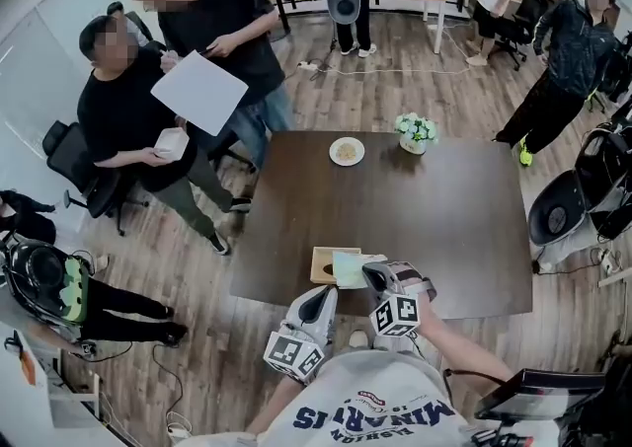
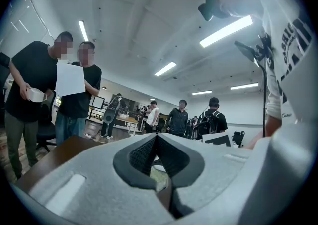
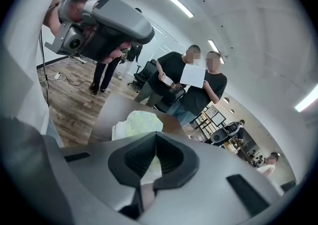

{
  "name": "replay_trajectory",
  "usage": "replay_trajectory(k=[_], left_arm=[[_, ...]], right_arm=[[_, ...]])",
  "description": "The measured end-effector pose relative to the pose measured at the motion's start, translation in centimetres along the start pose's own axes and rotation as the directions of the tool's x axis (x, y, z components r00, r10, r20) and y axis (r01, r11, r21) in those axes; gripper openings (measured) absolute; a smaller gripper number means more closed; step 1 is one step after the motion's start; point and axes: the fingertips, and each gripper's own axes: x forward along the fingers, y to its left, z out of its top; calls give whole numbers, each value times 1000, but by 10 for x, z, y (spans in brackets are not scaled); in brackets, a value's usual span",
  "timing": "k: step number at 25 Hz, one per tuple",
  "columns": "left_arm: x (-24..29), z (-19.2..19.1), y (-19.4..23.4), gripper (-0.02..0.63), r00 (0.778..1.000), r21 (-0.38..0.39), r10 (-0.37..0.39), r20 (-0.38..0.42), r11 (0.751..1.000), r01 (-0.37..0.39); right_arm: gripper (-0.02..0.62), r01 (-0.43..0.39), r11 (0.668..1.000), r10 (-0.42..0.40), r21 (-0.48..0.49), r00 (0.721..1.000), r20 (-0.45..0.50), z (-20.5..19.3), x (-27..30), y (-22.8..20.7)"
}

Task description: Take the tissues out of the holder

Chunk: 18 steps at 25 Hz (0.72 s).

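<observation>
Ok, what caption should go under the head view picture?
Right gripper pinches a pale tissue at the wooden holder on the dark table's near edge.

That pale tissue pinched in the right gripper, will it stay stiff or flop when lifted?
Probably floppy: the tissue looks crumpled and bends over beyond the right gripper's fingers. Likely very light, as thin paper, so it could tear if tugged hard against the wooden holder.

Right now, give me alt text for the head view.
The right gripper pinches a pale tissue at a wooden holder on a dark table's near edge; the left gripper is beside it. A plate and flowers sit farther back; people stand around.
</observation>
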Motion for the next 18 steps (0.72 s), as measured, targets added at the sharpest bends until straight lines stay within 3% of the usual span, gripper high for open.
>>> replay_trajectory(k=[9, 18], left_arm=[[2, -5, -4, 3, 1000, -1, 12, -4, 1000, -12], [-6, -8, 6, 3, 999, 1, 43, -30, 999, -43]], right_arm=[[5, 24, 999, -22, 25, 998, -52, -38, -2, -7], [5, -8, 997, 22, 75, 982, -187, -138, 21, 2]])
